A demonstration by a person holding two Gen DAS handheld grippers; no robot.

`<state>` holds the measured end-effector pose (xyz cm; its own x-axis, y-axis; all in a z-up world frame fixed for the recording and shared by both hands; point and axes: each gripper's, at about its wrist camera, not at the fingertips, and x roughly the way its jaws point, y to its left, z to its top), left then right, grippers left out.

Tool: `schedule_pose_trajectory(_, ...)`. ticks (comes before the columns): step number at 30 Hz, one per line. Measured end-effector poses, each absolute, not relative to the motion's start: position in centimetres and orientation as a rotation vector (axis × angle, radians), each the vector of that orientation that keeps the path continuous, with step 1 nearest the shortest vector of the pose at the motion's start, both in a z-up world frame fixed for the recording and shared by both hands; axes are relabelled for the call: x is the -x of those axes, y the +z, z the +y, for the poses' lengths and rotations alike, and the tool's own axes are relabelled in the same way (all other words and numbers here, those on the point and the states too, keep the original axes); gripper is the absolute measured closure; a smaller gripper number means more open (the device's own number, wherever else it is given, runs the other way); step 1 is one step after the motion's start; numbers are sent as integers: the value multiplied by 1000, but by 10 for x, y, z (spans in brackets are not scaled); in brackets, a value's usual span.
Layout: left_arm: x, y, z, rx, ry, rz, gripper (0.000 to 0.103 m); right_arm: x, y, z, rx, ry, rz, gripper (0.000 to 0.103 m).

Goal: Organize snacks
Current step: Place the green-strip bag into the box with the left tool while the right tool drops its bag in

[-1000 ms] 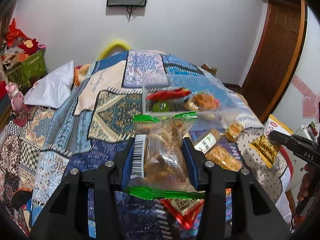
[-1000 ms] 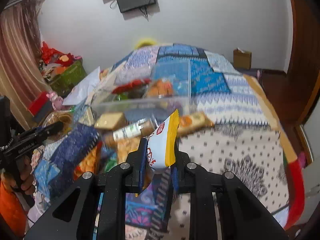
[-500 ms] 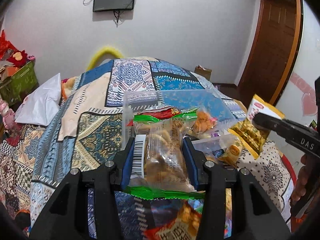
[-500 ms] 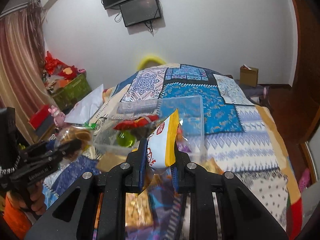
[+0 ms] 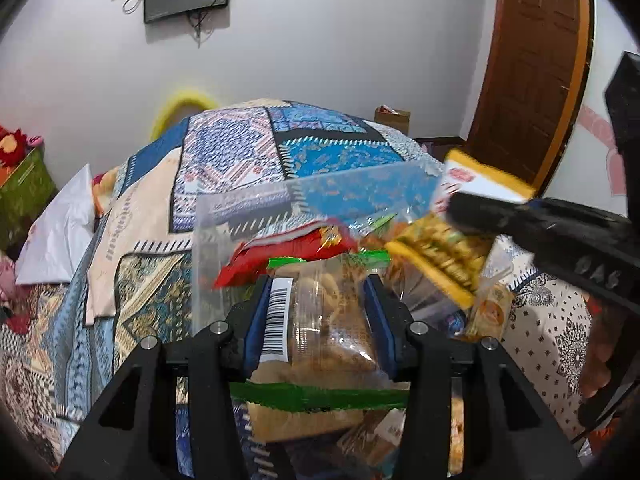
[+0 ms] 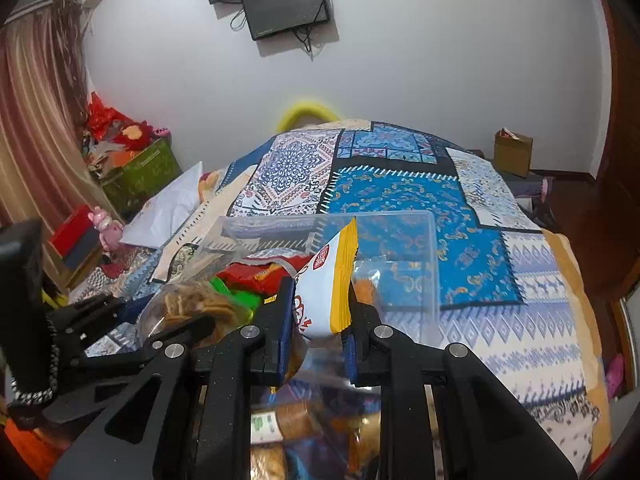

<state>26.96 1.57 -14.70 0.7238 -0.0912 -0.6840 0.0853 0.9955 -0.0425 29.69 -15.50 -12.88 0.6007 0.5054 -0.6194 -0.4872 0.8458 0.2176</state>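
My left gripper (image 5: 320, 300) is shut on a clear green-edged snack bag (image 5: 332, 336) with a barcode, held just in front of a clear plastic box (image 5: 248, 208) on the bed. The box holds a red packet (image 5: 288, 252) and other snacks. My right gripper (image 6: 318, 304) is shut on a white and yellow snack packet (image 6: 328, 292), held at the near rim of the same box (image 6: 424, 240). In the left wrist view the right gripper (image 5: 492, 216) comes in from the right with that packet (image 5: 476, 184). In the right wrist view the left gripper (image 6: 160, 320) shows at lower left.
Loose snack packets (image 6: 280, 424) lie on the patchwork quilt (image 6: 400, 192) below both grippers. A white pillow (image 5: 60, 232) lies left. A green box (image 6: 140, 172) with clutter stands by the curtain. A cardboard box (image 6: 512, 152) and wooden door (image 5: 528, 60) are at the right.
Both grippers have moved forward toward the clear box with their packets still held. The right gripper's packet now hangs at the box's edge, close to the left one.
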Motion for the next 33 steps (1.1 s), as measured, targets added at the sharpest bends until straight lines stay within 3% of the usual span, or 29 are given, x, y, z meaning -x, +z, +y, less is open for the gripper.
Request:
schedule_pose_trajectory(15,-305,-173,13,26,-96,830,56,-323,-153,-138,0,574,797,84)
schedule_pose_trajectory(24,-294,-167,25,86,-74,851,41,-318,-161,-136,84,545,829,78)
schedule_pose_trajectory(27,-284,-159,25,86,-80,832,35,-317,-161,-137,119,516,841,61)
schedule_pose_trajectory(29,-277,-153,24,78,-76,821,33,-313,-158,-141,129,490,824,43)
schedule_pose_trajectory(33,-264,-142,24,74,-66,808,26,-303,-146,-151,111,488,806,38)
